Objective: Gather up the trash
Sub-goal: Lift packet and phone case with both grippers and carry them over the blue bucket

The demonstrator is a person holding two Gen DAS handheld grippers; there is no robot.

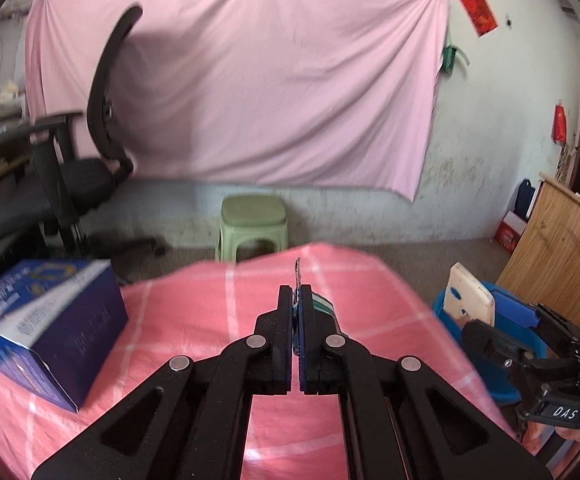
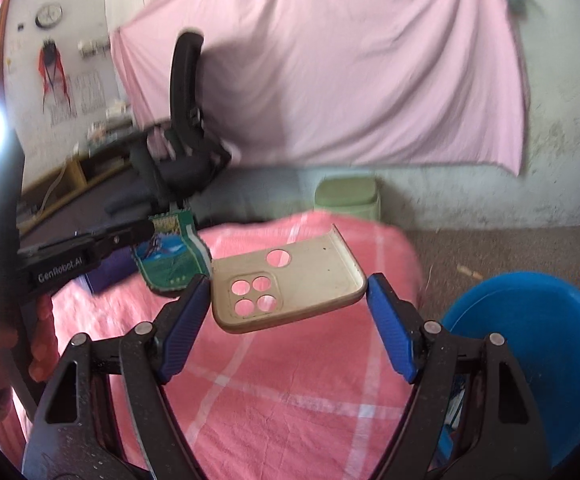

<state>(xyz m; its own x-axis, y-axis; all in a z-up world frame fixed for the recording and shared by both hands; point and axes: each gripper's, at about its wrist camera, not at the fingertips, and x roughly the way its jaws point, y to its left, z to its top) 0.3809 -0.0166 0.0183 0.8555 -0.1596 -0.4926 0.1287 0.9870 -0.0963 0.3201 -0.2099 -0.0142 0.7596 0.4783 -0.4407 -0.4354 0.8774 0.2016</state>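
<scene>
L gripper (image 1: 297, 300): jaws pressed together on a green snack wrapper (image 2: 172, 256), held edge-on, so from the L wrist cam only a thin sliver pokes out past the tips. From the R cam the wrapper hangs off the L tips, up and to the left of the R tool, over the pink checked cloth (image 2: 274, 400).

R gripper (image 2: 288, 308): jaws wide. Beige phone case (image 2: 290, 288) sits between the blue pads (image 2: 390, 332), camera cut-outs toward the tool. Pads look close to the case edges but contact can't be confirmed; blur at the tips, prob. not gripped.

Blue bin (image 2: 538, 360) is just right of the R tool, below cloth level.

Step in hand (judged): get the case gripped, then both items to the bin.

How to do it well:
- Close R squarely across the case's side walls, not a corner; thin curved shell will prob. twist out otherwise.
- Keep L squeeze firm; wrapper is slick.
- Release only w/ tips over the bin mouth.
</scene>
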